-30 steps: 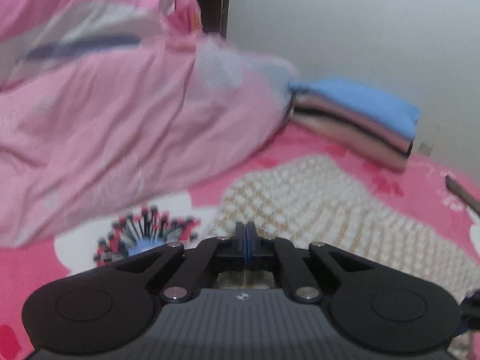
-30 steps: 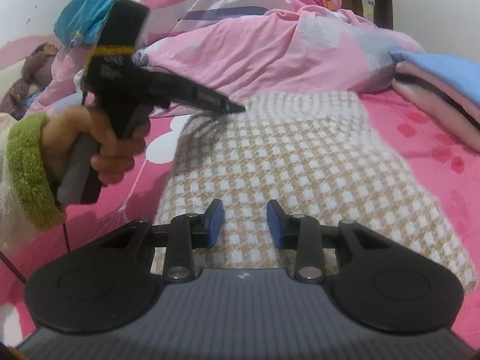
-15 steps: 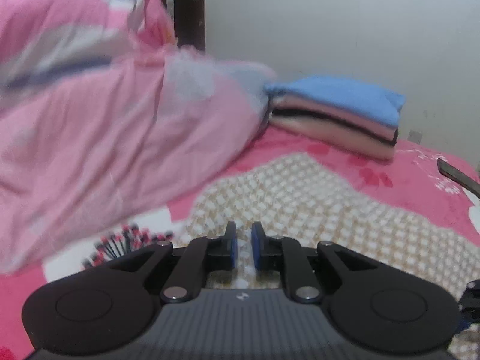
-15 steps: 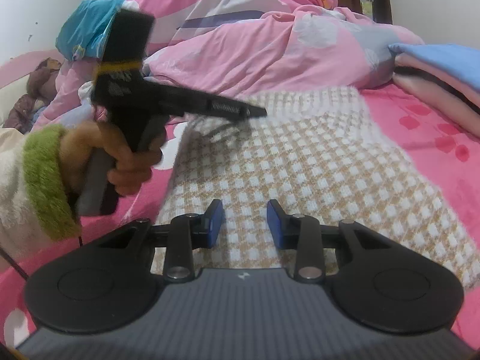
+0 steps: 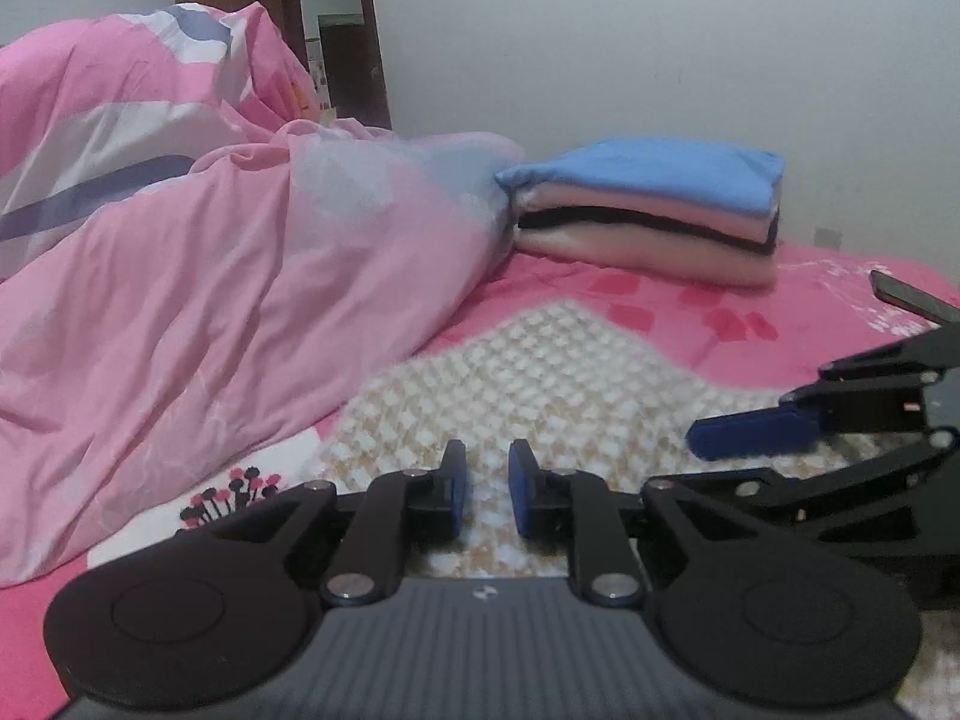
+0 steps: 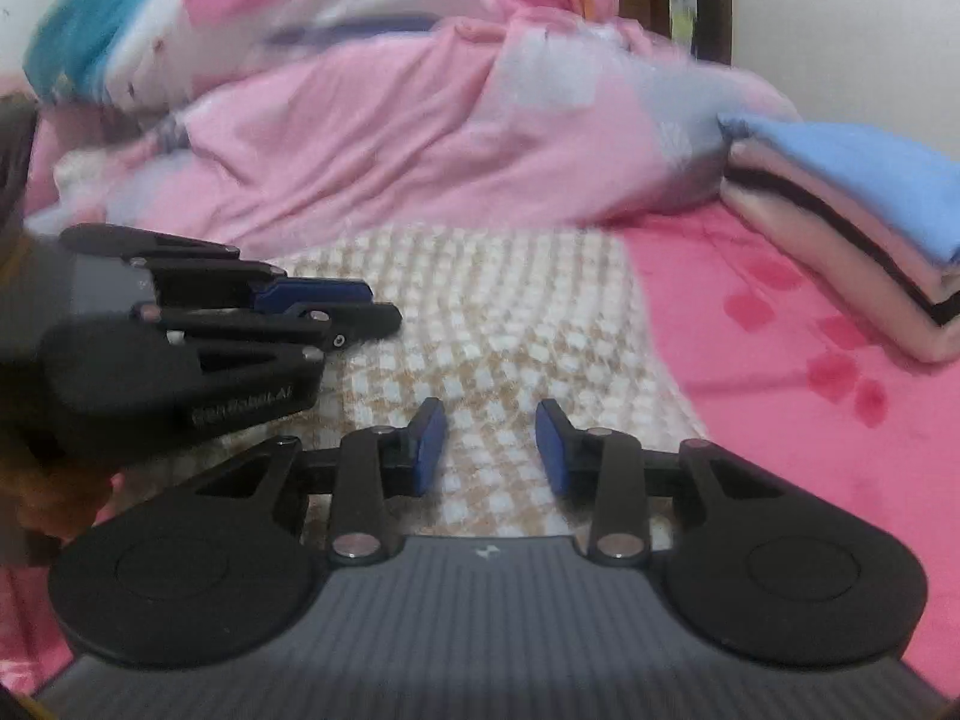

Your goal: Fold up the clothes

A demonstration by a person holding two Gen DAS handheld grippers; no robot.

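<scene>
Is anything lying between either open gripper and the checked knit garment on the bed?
Nothing visible does. The left gripper and right gripper both sit open right over the checked garment, with only bare knit between their fingers. The quilt and folded stack lie beyond it.

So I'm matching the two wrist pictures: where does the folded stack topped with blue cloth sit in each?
Left wrist: folded stack topped with blue cloth, upper right of centre.
Right wrist: same stack at right edge.
Shared landmark: beige-and-white checked knit garment on the pink bedsheet.
</scene>
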